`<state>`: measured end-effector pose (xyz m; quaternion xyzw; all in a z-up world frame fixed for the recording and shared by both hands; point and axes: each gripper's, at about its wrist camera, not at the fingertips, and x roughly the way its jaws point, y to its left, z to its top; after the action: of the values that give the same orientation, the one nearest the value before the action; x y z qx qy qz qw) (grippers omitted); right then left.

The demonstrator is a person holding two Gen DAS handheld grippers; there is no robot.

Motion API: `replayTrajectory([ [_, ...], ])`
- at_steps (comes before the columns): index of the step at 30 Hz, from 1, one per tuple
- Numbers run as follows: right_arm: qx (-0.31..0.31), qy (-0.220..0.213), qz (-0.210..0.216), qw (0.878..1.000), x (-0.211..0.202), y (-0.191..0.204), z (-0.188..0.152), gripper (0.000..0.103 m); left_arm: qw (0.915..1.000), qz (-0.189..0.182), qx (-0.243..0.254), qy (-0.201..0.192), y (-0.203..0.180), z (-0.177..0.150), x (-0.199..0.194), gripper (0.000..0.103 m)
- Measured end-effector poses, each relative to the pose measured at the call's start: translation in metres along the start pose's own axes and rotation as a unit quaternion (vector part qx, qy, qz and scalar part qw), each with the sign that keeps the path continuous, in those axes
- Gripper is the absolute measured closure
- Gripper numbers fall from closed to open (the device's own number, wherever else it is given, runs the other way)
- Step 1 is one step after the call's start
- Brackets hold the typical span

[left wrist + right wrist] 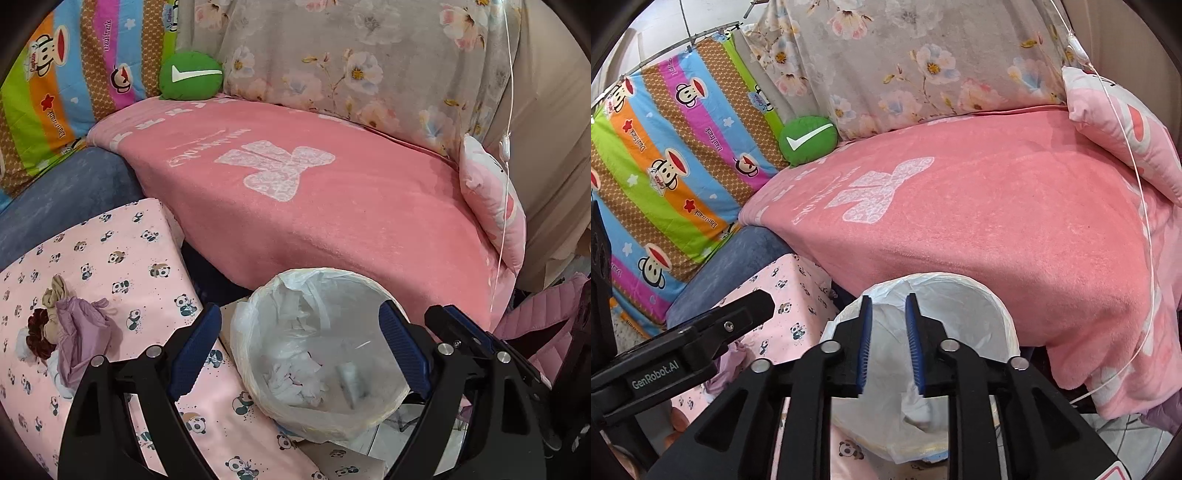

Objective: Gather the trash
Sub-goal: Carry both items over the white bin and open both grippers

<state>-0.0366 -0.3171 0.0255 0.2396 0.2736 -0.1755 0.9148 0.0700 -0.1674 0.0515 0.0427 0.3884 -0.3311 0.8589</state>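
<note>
Both grippers hover right over the bin [317,354]. The left gripper [299,350] is spread wide, pads on either side of the rim, nothing between them. The right gripper [889,345] has its jaws a narrow gap apart, and nothing is pinched there either. Down in the bin's thin plastic liner [258,325] lies the trash [295,380]: crumpled white tissue, plus a small grey blurred piece beside it that I can't identify. That stuff looks feather-light and soft, so it should crush easily; a pinch on a raised fold would probably do, not a flat edge. The liner looks slippery and flimsy, so grab its rolled edge at the rim if it must be lifted. Just left, a doll [66,325] lies on the panda sheet [122,251]. Beyond the bin, the pink blanket [332,206] is bare of litter, then a green cushion [190,75].
</note>
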Motion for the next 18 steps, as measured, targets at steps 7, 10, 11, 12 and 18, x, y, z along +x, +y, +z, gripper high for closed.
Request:
replayTrajectory([
  [7,-0.015,-0.004,0.008,1.0,-0.006,0.015,0.0,0.069,0.9997,0.008,-0.022,-0.004,0.016,-0.003,-0.008,0.02],
  [10,-0.028,-0.004,0.012,1.0,-0.009,0.026,-0.002,0.068,0.9994,0.012,-0.031,-0.006,0.023,-0.005,-0.012,0.02],
  [11,-0.029,-0.004,0.014,0.999,-0.01,0.029,-0.003,0.068,0.9993,0.014,-0.035,-0.007,0.026,-0.006,-0.014,0.02],
  [12,-0.031,-0.003,0.016,0.999,-0.011,0.032,-0.003,0.068,0.9991,0.014,-0.039,-0.008,0.029,-0.007,-0.016,0.02],
  [18,-0.05,0.006,0.029,0.998,-0.012,0.053,-0.012,0.067,0.9977,0.025,-0.062,-0.01,0.052,-0.016,-0.025,0.02],
])
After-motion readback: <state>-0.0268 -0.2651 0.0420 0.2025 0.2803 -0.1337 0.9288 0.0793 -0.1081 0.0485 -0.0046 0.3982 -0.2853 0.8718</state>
